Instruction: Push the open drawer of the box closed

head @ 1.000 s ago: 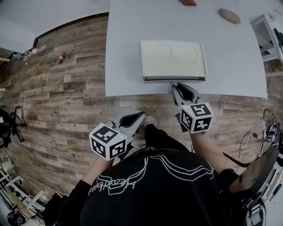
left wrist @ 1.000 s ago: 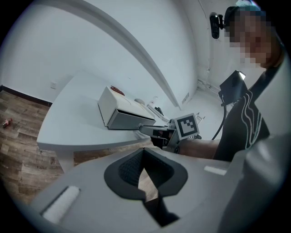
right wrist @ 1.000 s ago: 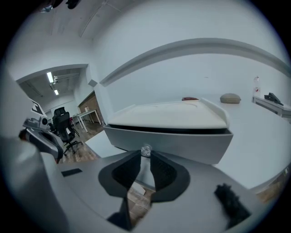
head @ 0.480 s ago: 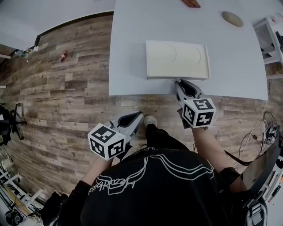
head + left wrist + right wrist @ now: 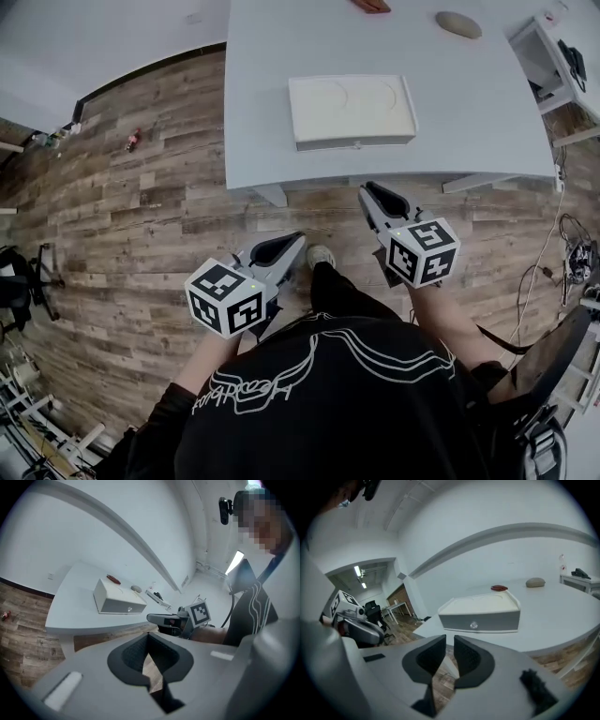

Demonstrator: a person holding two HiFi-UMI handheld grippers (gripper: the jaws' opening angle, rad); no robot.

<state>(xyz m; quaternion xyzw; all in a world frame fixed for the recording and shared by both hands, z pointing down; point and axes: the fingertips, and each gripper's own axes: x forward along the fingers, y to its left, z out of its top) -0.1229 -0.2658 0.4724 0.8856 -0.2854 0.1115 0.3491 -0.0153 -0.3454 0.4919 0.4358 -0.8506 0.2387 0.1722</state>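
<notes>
The white box sits on the white table, its grey drawer front with a round knob flush with the box. My right gripper hangs over the wood floor just short of the table's near edge, clear of the box, its jaws shut on nothing. My left gripper is lower and further left over the floor, also shut and empty. The left gripper view shows the box from the side, further off.
A tan oval object and a red item lie at the table's far side. A white shelf unit stands to the right. Table legs show under the near edge. The person's shoe is between the grippers.
My right gripper has drawn back from the drawer front, past the table edge. The dark gap at the box's front is gone. The left gripper barely moved.
</notes>
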